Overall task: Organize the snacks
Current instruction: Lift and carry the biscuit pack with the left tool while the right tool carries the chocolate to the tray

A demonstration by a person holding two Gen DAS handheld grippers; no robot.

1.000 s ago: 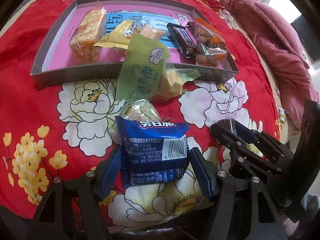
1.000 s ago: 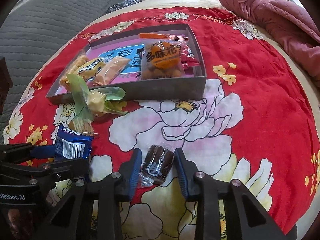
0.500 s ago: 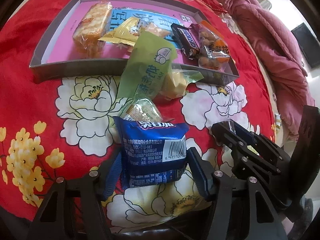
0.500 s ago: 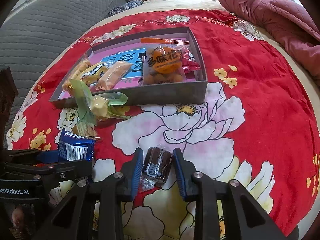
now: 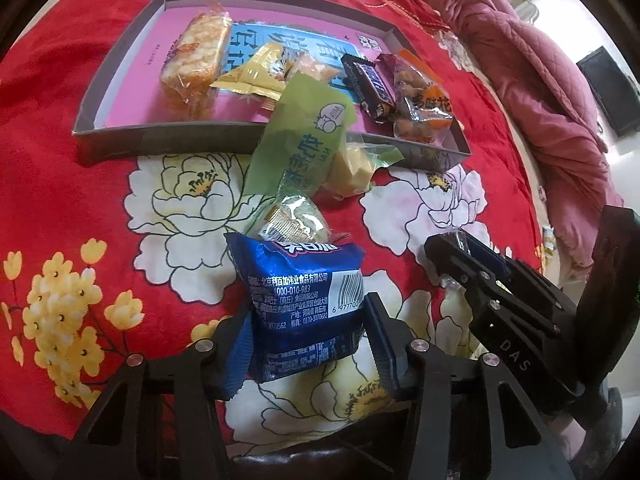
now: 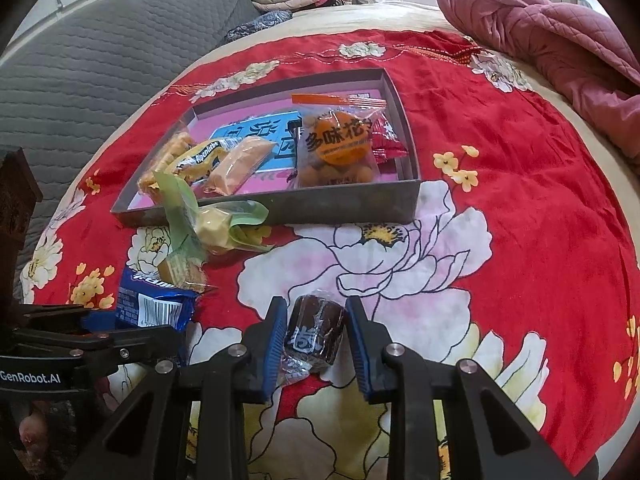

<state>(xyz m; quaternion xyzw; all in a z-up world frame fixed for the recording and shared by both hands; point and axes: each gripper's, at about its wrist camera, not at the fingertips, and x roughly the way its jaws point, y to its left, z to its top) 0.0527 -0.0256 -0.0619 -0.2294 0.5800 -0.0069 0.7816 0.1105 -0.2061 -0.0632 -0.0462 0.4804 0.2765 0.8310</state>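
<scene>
The left claw [image 5: 306, 338] has just been closing its jaws, and the blue snack packet [image 5: 301, 304] sits between them with both blue pads pressed against its sides, so the packet is gripped. Just beyond the claw's tips lies a small clear-wrapped wafer [image 5: 294, 224], touching the packet's far edge. Further ahead, a green wrapper [image 5: 302, 140] leans over the near wall of the grey box [image 5: 180, 136], with a pale yellow candy [image 5: 350, 168] just beside it on the bedspread [image 5: 80, 184].

The right claw [image 6: 316, 338] stands narrow, its pads against a small dark brown wrapped snack [image 6: 316, 330] resting on the white flower of the bedspread. To its left is the left claw with the blue packet. Ahead of it stands the grey box, holding an orange-labelled bag of nuts [image 6: 340, 148], a red packet [image 6: 386, 140] and yellow-wrapped bars [image 6: 204, 158]. A pink quilt [image 6: 540, 36] lies well beyond, to the right.
</scene>
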